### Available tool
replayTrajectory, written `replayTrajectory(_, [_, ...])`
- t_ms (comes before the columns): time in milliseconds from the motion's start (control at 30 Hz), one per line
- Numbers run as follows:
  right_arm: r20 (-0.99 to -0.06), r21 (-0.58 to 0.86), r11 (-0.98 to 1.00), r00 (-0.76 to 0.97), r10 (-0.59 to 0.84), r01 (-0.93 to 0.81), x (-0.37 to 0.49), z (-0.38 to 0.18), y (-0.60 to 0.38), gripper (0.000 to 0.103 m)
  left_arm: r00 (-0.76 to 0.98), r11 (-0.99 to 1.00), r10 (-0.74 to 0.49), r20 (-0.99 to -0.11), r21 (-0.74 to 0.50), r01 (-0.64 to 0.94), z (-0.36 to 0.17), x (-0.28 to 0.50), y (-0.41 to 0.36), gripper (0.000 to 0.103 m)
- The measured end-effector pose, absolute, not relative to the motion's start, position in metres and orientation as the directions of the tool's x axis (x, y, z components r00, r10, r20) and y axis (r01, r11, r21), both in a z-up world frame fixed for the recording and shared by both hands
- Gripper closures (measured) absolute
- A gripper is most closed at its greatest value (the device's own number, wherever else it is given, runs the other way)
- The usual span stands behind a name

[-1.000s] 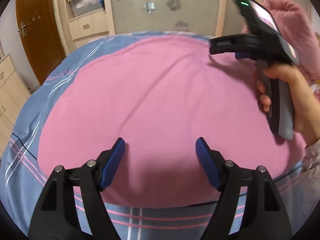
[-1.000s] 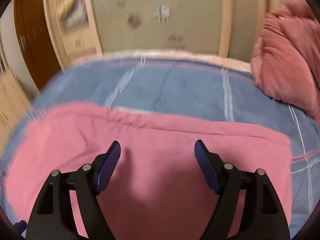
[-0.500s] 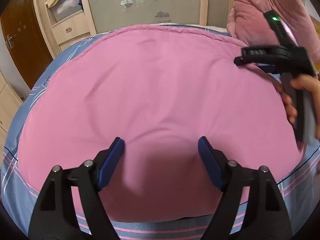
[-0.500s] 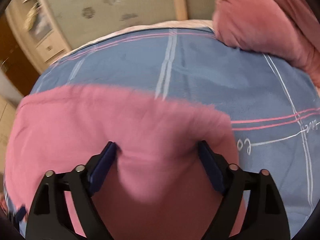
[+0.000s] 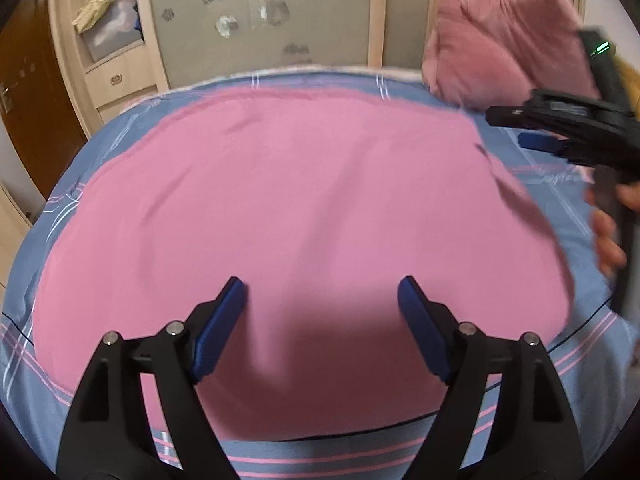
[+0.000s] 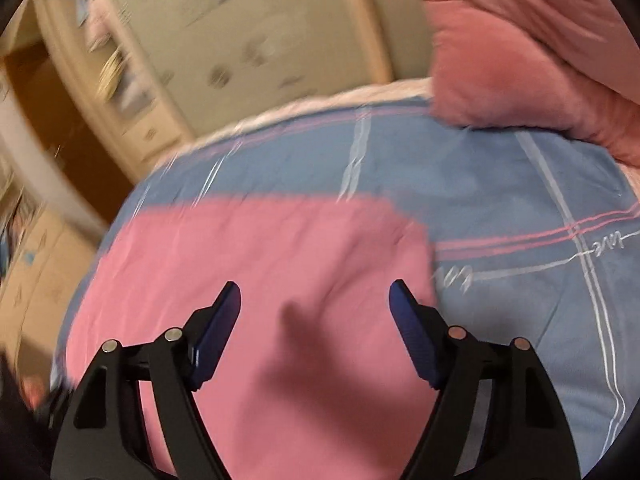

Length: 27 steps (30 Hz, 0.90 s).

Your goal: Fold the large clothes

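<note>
Both jaw pairs apart, empty: left gripper [image 5: 320, 304] and right gripper [image 6: 314, 304] over flat pink cotton garment [image 5: 288, 216] (smooth, thin) — a pinch may grab the blue striped bedsheet [image 6: 500, 184] underneath.

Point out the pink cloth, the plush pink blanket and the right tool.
pink cloth [image 5: 320, 200], left wrist view, middle of the flat fabric.
plush pink blanket [image 6: 520, 60], right wrist view, its bunched front.
right tool [image 6: 316, 300], right wrist view, between its fingertips.

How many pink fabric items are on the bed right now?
2. The flat pink cloth lies spread on the blue striped bedsheet, under both open grippers. The bunched pink fleece blanket sits heaped at the bed's far right corner. More could lie outside both views.
</note>
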State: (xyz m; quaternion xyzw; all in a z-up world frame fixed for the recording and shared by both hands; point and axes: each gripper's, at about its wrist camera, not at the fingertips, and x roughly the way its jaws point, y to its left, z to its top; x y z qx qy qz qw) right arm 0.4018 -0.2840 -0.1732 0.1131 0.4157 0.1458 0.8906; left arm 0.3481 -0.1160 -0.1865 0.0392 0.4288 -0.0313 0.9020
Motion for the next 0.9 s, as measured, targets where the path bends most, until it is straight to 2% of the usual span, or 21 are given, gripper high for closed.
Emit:
replayTrajectory(133, [-0.814, 0.233, 0.948, 0.49, 0.312, -0.216, 0.365, -0.219, -0.259, 0.026, 0.591, 0.992, 0.04, -0.806, 0.101, 0.071, -0.209, 0.361, -0.124, 0.02])
replayTrajectory(267, [-0.802, 0.257, 0.941, 0.495, 0.334, -0.219, 0.31, -0.238, -0.273, 0.026, 0.564, 0.989, 0.028, -0.825, 0.104, 0.103, -0.218, 0.363, -0.125, 0.017])
replayTrajectory(367, [-0.8, 0.249, 0.941, 0.5, 0.332, -0.227, 0.295, -0.222, -0.281, 0.028, 0.569, 0.988, 0.039, -0.821, 0.117, 0.1, -0.215, 0.363, -0.127, 0.017])
replayTrajectory(467, [-0.718, 0.333, 0.918, 0.572, 0.396, -0.218, 0.3, -0.187, -0.287, 0.028, 0.585, 0.994, -0.012, -0.811, 0.055, 0.096, -0.194, 0.354, -0.119, 0.02])
replayTrajectory(533, [-0.7, 0.325, 0.918, 0.595, 0.394, -0.226, 0.316, -0.166, -0.275, 0.028, 0.614, 0.996, -0.027, -0.789, 0.031, 0.084, -0.179, 0.348, -0.11, 0.021])
replayTrajectory(633, [-0.699, 0.307, 0.917, 0.594, 0.398, -0.254, 0.345, -0.154, -0.249, 0.028, 0.675, 0.996, 0.066, -0.735, 0.085, -0.004, -0.163, 0.35, -0.09, 0.021])
replayTrajectory(700, [-0.705, 0.323, 0.911, 0.577, 0.413, -0.257, 0.366, -0.16, -0.23, 0.028, 0.658, 0.996, 0.093, -0.748, 0.075, -0.055, -0.167, 0.364, -0.072, 0.021])
replayTrajectory(767, [-0.737, 0.267, 0.931, 0.57, 0.364, -0.248, 0.387, -0.175, -0.213, 0.028, 0.606, 0.994, 0.112, -0.788, 0.075, -0.085, -0.184, 0.384, -0.056, 0.021])
replayTrajectory(800, [-0.762, 0.224, 0.946, 0.563, 0.32, -0.234, 0.397, -0.186, -0.204, 0.028, 0.584, 0.994, 0.103, -0.805, 0.07, -0.079, -0.194, 0.391, -0.051, 0.017])
replayTrajectory(900, [-0.784, 0.193, 0.96, 0.556, 0.276, -0.204, 0.41, -0.22, -0.197, 0.02, 0.562, 0.994, 0.106, -0.821, 0.084, -0.065, -0.21, 0.4, -0.048, 0.012])
